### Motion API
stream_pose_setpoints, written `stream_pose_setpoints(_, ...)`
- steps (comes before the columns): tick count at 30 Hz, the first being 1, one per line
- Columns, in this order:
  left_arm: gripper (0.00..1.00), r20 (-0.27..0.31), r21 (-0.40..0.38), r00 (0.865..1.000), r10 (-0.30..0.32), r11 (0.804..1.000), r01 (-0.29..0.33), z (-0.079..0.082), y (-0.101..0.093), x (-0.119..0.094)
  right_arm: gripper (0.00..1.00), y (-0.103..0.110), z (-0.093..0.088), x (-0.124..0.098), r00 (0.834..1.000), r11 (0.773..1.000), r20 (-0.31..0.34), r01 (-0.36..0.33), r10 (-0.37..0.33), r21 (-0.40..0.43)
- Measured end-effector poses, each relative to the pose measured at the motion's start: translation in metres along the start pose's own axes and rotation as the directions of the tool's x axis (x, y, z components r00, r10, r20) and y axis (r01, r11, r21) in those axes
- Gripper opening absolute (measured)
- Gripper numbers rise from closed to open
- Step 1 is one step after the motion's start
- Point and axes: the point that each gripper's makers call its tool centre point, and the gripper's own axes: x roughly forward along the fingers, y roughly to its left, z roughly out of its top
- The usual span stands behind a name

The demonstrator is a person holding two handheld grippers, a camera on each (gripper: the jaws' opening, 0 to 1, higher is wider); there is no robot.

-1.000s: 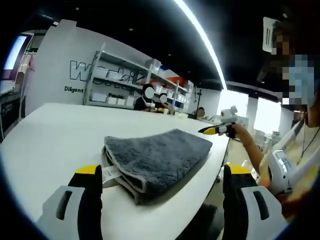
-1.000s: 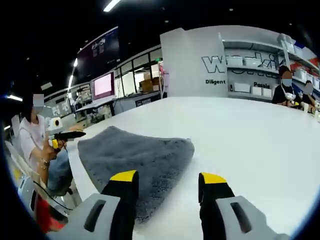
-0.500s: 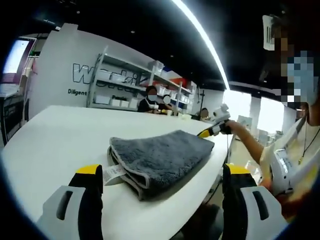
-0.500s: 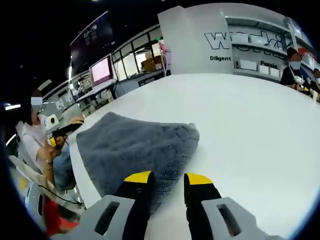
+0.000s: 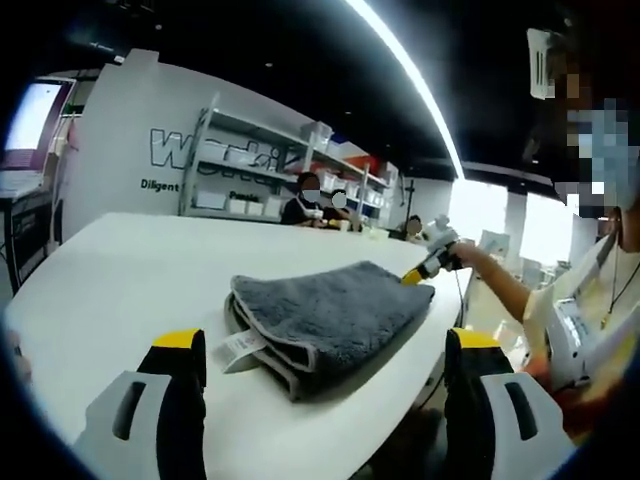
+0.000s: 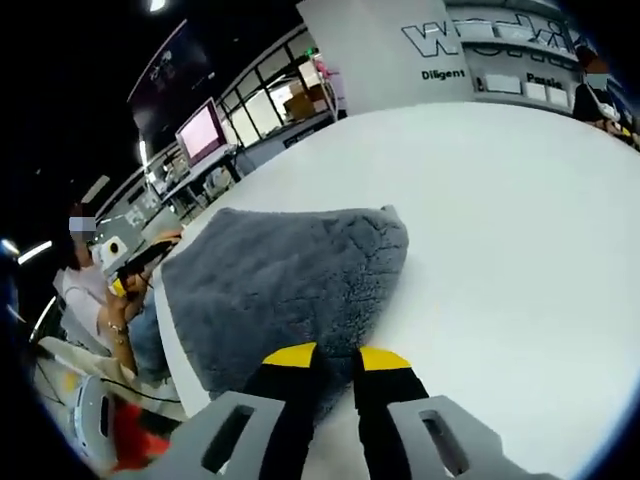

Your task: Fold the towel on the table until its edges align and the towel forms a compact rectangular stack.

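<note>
- Folded grey terry towel with pale edging lying on the round-cornered white table, near the edge closest to the person; white care label sticking out at the fold corner.
- Left gripper held off the towel, yellow-tipped jaws spread wide and empty, little changed over the last second.
- Further right in the same view, right gripper now down at the towel's far corner, lower than a second ago.
- In the right gripper view, right gripper's jaws narrowed from a wide gap to nearly together at the towel's near edge; probably pinching a layer, though cloth between the tips is not clearly visible.
- Likely start of another fold, or a final corner adjustment; stack already looks compact.
</note>
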Motion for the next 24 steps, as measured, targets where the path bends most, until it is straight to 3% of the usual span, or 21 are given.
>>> stream_pose_setpoints(9,0.98,-0.033,0.006,0.999,0.018,1.0,-0.018,-0.006,0.006,0.005,0.05,-0.012,-0.003,-0.011,0.999,0.999,-0.029,0.034,-0.034,-0.007)
stream_pose_setpoints(14,0.97,-0.067,0.016,0.997,0.036,0.999,-0.035,-0.011,0.009,0.005,0.04,-0.032,0.002,-0.025,0.995,0.996,-0.049,0.082,-0.083,-0.027)
stream_pose_setpoints(19,0.97,-0.078,0.013,0.996,0.046,0.999,-0.045,-0.012,0.011,0.003,0.04,-0.036,-0.012,-0.035,0.987,0.989,-0.07,0.139,-0.142,-0.042)
stream_pose_setpoints(24,0.97,-0.092,0.019,0.994,0.051,0.999,-0.049,-0.014,0.011,0.001,0.04,-0.053,-0.012,-0.045,0.976,0.981,-0.099,0.188,-0.192,-0.055)
